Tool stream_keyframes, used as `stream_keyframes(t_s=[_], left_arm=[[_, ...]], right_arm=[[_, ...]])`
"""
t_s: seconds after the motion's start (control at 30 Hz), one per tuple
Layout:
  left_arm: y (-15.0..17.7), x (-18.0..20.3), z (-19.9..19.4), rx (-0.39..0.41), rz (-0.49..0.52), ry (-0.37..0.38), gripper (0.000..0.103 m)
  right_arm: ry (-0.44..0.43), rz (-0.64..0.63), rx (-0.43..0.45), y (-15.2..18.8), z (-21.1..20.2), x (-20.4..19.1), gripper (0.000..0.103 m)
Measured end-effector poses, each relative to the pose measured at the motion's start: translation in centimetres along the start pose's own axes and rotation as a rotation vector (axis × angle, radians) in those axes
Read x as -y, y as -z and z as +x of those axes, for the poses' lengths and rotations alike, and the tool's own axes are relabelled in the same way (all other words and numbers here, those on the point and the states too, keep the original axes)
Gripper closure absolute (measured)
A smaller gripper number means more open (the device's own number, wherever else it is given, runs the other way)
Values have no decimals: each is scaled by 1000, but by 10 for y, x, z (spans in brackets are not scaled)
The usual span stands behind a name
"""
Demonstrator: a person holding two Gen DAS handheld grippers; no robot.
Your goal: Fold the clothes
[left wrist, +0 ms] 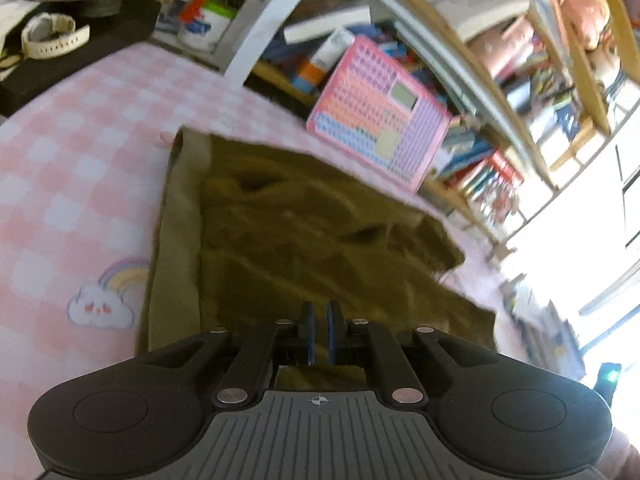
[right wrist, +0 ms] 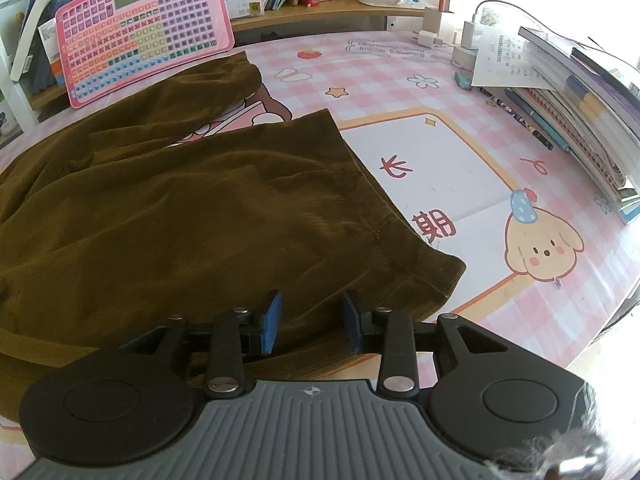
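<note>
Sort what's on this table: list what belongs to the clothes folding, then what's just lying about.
Part of the job:
- olive-brown corduroy garment
- left gripper, nearly shut over the garment
- right gripper, open over the hem

Just lying about:
- pink learning keyboard
- stack of books
- pens
- chargers
- white wristwatch
- pen cup

Your olive-brown corduroy garment (right wrist: 192,216) lay spread and rumpled across the left and centre of the right wrist frame, one hemmed corner reaching lower right; in the left wrist frame it filled the centre, creased.
</note>
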State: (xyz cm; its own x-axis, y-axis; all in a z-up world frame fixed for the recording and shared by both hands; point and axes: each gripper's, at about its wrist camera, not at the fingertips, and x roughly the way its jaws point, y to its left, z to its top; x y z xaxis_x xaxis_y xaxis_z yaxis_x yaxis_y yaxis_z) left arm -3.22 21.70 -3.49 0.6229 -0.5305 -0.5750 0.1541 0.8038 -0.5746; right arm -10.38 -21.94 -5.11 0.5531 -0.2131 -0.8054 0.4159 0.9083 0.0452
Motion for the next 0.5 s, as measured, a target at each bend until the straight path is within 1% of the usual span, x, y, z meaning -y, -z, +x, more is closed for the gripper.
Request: stream_keyframes(t_s=[0.03,0.07,0.17,0.23,0.3,0.4,0.5], left_arm=[[2,1,1,-9,7,4,95],[5,-3,4,-27,1,-9,95],[12,-19,9,-58,-63,-21,97],[17,-29,11,-78,-106,-27,97],[16,-30,12,-79,-122,-23,97],[14,-23,8,-62,-94,-20,97],[11,-15,3,-35,-86,28,97]], right_arm=[[-1,4,-1,0,0,0,71],[-2,11,-2,0,-1,1,71],[-10,40,4,0,-7,3,72],[-15,56,15,0,-13,4,72],[-18,66,28,-3,-19,5,72],[-24,79,53,-8,-28,6,72],[-34,90,72,-14,-37,6,72]])
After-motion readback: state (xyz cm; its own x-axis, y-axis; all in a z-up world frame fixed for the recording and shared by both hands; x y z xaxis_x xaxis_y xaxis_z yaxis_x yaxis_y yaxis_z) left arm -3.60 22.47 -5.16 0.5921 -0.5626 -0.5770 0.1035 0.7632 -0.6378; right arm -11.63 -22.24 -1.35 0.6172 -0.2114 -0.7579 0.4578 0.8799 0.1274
